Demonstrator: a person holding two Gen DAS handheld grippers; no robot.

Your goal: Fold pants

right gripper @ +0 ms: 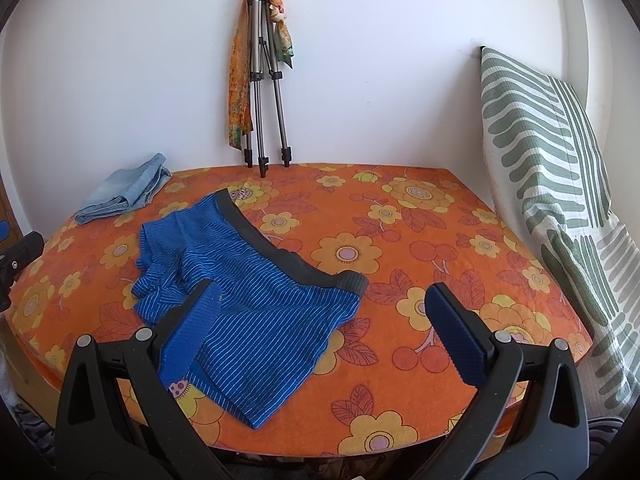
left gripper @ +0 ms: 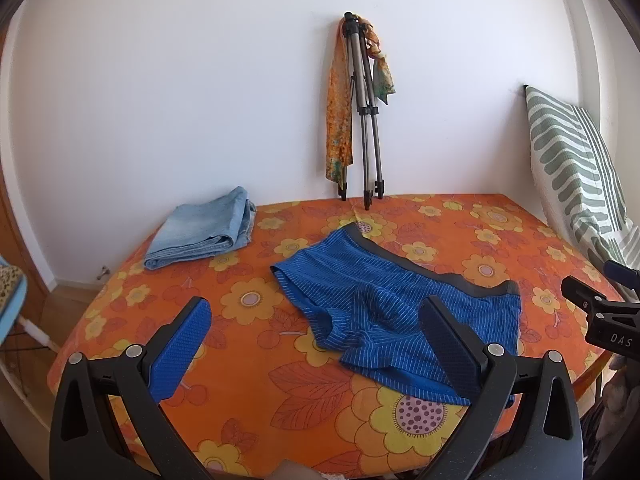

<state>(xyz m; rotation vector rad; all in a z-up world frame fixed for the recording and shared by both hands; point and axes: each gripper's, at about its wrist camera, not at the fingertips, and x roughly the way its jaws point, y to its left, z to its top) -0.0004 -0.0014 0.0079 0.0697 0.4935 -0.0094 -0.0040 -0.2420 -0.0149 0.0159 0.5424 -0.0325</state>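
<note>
Blue pinstriped shorts (left gripper: 372,304) with a dark grey waistband lie spread flat on the orange flowered table (left gripper: 256,364); they also show in the right wrist view (right gripper: 256,312). My left gripper (left gripper: 316,320) is open and empty, held above the near edge, its right finger over the shorts' near leg. My right gripper (right gripper: 324,308) is open and empty, its left finger over the shorts' right part. The right gripper's body shows at the right edge of the left view (left gripper: 600,312).
Folded light denim (left gripper: 204,232) lies at the table's far left. A tripod (left gripper: 364,112) draped with an orange scarf leans on the white wall. A green-striped pillow (right gripper: 552,184) stands along the right side. Wooden floor (left gripper: 72,300) shows at left.
</note>
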